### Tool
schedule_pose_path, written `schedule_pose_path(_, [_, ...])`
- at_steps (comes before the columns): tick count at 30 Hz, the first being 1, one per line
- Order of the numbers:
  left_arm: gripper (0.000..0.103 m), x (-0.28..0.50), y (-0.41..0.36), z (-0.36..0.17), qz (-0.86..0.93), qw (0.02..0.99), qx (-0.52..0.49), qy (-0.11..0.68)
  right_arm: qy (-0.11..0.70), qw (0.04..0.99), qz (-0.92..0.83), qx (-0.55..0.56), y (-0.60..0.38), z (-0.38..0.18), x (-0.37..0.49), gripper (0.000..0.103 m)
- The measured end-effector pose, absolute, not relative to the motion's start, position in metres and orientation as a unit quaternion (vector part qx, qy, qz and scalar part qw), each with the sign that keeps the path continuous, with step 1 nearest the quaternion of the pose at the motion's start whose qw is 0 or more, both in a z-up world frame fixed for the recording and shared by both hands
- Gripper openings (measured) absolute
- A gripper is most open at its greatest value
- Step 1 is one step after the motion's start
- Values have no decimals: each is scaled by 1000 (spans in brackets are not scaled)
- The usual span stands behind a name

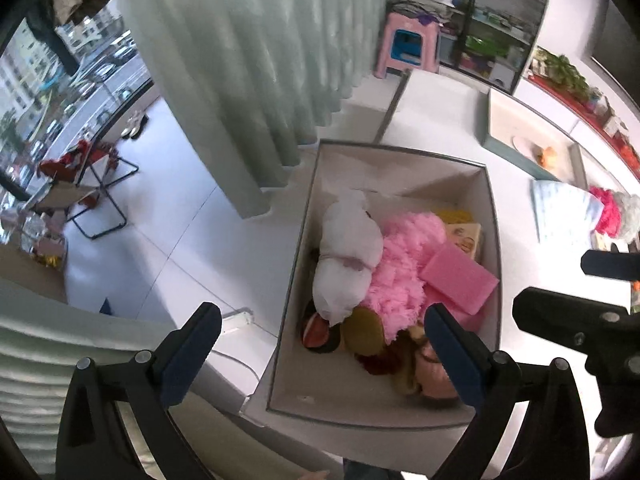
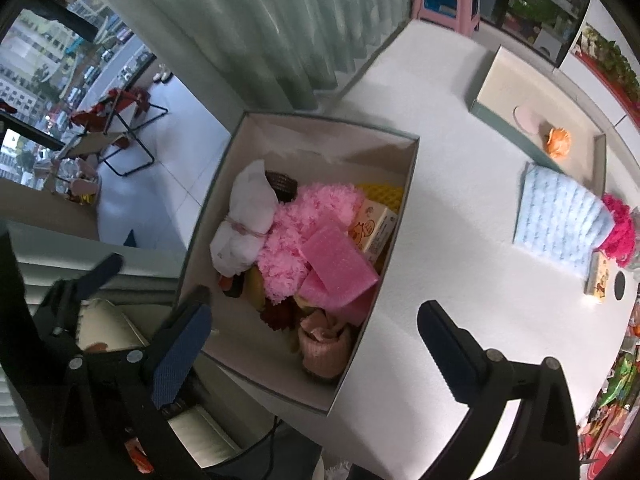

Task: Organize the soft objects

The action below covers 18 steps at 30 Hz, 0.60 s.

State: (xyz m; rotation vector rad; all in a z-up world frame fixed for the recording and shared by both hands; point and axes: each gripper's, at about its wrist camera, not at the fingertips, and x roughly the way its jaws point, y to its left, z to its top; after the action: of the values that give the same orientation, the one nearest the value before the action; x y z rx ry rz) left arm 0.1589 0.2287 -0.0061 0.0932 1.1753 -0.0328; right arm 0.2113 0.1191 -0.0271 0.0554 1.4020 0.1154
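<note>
— Where are they at?
— Both grippers, left (image 1: 322, 354) and right (image 2: 316, 354), hang spread and empty over the box (image 2: 320, 130) (pink sponge (image 2: 338, 266) lying on top)
— Next?
— Probably fetching the blue cloth (image 2: 556, 222) off the table (image 2: 460, 184)

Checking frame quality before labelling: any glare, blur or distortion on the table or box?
Left wrist view: table blown out white, strong fisheye bend, blue cloth smeared. Right wrist view: table less washed out, box contents sharper, near fingers dark and soft.
</note>
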Motion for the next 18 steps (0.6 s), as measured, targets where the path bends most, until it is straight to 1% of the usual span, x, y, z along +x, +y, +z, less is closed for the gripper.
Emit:
schedule_pose_path(6, [102,155,231,-8,-18,816,42,576,635,770,55,28,124,-14,204,103])
schedule_pose_path(18, [102,148,235,-1,-18,820,64,569,637,769,51,12,134,-10,198,103])
